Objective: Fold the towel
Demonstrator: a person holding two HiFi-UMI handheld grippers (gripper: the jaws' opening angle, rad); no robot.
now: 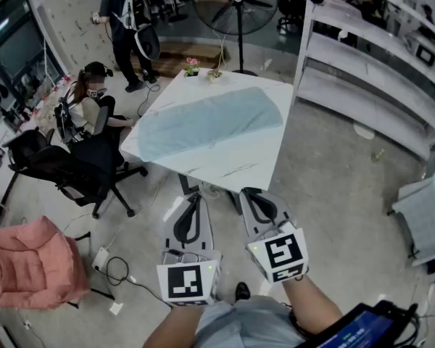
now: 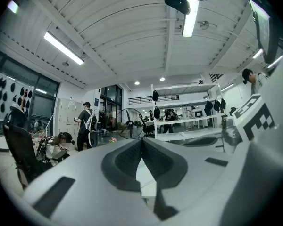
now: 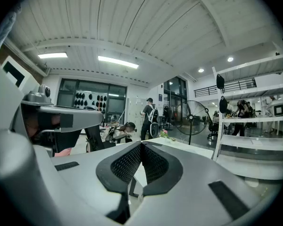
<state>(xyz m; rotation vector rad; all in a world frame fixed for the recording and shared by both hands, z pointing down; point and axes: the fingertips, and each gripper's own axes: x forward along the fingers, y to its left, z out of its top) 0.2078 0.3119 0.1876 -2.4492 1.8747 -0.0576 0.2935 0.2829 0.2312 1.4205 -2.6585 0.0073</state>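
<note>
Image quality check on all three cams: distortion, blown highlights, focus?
Head view: barrel-bent shelving, towel evenly lit, no harsh shadows. Left gripper view: fisheye circle with black corners, ceiling light blown out, the shut left gripper soft up close. Right gripper view: same fisheye, right gripper sharper, pad texture readable.

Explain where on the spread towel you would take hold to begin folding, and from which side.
Pinch the towel at its two near-edge corners, coming in low from the person's side of the table. It lies flat and spread, so probably only edges and corners give the jaws a thin lip.
</note>
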